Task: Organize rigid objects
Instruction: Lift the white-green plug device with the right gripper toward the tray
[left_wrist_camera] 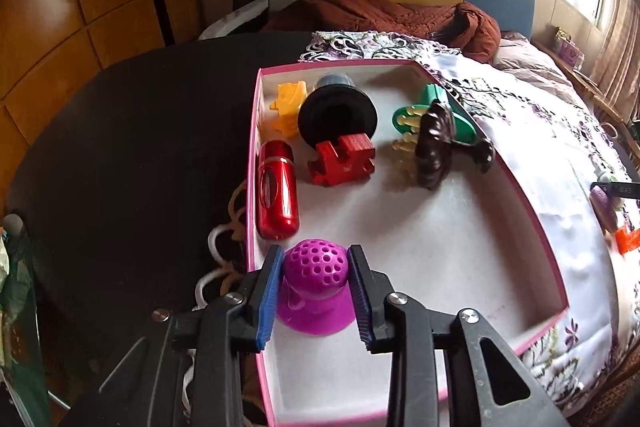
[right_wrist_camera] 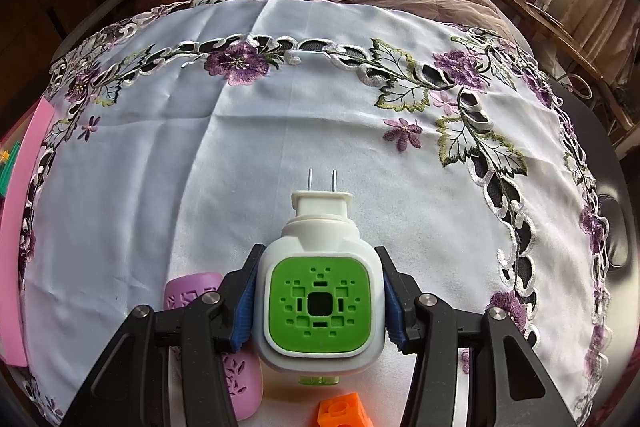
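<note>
Left wrist view: my left gripper (left_wrist_camera: pixel 316 291) has its blue pads against both sides of a purple perforated knob (left_wrist_camera: pixel 314 287) standing at the near left edge of the pink-rimmed box (left_wrist_camera: pixel 536 211), which sits on the desk. Beyond it lie a red canister (left_wrist_camera: pixel 277 195), red block (left_wrist_camera: pixel 343 159), black cap (left_wrist_camera: pixel 338 115), yellow piece (left_wrist_camera: pixel 288 107), green comb (left_wrist_camera: pixel 430 113) and dark figurine (left_wrist_camera: pixel 434 151). The pads meet only the knob's rounded head, so I judge it could squirt out or tip against the canister.

Right wrist view: my right gripper (right_wrist_camera: pixel 320 307) is clamped on a white plug-in unit with a green face (right_wrist_camera: pixel 320 307), prongs pointing away, over the embroidered cloth (right_wrist_camera: pixel 280 115). A lilac case (right_wrist_camera: pixel 240 375) and orange brick (right_wrist_camera: pixel 344 413) crowd beneath and could be knocked. Only this view shows them clearly; only the left shows the box's contents.
</note>
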Demonstrator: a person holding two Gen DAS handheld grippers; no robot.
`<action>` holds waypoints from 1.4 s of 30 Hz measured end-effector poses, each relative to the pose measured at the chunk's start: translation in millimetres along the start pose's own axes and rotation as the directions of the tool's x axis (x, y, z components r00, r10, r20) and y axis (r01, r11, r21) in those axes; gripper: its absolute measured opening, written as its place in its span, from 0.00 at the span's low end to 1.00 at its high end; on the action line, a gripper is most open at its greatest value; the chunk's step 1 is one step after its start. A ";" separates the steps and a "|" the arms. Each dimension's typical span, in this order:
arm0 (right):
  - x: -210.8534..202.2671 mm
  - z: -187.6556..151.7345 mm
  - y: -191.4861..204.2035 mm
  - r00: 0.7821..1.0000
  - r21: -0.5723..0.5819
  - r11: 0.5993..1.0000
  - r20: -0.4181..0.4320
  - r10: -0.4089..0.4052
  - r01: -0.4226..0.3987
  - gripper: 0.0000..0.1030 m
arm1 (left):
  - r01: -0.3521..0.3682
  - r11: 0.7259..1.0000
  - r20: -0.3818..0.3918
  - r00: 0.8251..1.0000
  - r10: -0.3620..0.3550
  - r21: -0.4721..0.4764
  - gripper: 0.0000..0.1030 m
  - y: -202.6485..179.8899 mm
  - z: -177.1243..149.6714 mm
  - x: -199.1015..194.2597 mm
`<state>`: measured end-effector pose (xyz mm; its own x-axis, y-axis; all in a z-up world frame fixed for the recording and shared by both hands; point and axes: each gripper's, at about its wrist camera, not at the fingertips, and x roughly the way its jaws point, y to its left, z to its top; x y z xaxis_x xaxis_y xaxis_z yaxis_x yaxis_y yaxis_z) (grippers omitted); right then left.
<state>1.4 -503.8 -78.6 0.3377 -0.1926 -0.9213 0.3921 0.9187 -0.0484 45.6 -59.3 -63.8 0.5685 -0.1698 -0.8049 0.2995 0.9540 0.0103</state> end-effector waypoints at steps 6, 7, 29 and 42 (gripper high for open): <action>-0.1 0.3 0.7 1.000 -0.005 1.000 0.000 -0.003 0.003 0.51 | 0.011 1.000 -0.011 1.000 -0.011 -0.019 0.32 2.9 5.7 7.8; -0.1 0.6 0.6 1.000 -0.008 1.000 0.000 -0.004 0.004 0.51 | 0.034 0.999 -0.021 0.999 -0.035 -0.038 0.32 3.9 5.6 6.6; -11.6 -4.5 19.6 0.997 -0.091 0.995 0.068 -0.045 0.051 0.51 | 0.082 0.990 0.024 0.997 -0.079 -0.112 0.33 -1.6 1.6 -40.3; -19.0 -1.2 10.8 0.995 0.006 0.999 0.090 0.042 -0.043 0.51 | 0.083 0.987 0.031 0.996 -0.080 -0.137 0.33 6.4 0.8 -42.1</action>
<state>-1.7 -489.8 -62.0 0.4296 -0.1837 -0.8842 0.3819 0.9242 -0.0065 24.2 -46.2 -29.4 0.5663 -0.2528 -0.7845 0.2376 0.9615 -0.1382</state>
